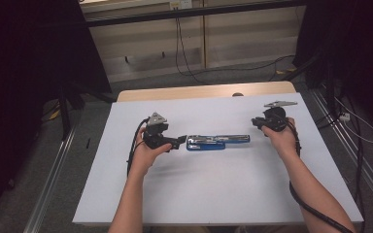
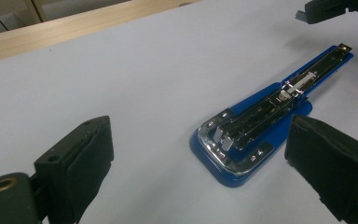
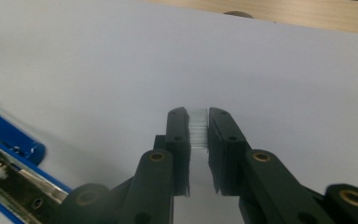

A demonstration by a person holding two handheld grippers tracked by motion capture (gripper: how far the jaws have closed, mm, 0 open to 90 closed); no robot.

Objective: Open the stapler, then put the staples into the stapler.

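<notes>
Blue metal stapler (image 1: 217, 142) lies opened flat on the desk (image 1: 213, 194); right hand-held gripper (image 3: 198, 122) clenches a staple strip (image 3: 198, 128), not yet loaded; left hand-held gripper (image 2: 200, 154) released.

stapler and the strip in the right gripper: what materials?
Stapler: base looks like glossy blue plastic or painted metal, hard to tell which. The open magazine rail is bright chrome-like metal, with sharp reflections and visible rivets.

Staple strip: pale, silvery and finely ribbed, most likely a stick of steel staples, though the blur makes it look almost translucent. The right gripper pinches it between matte black pads, which look like rubber or foam.
</notes>
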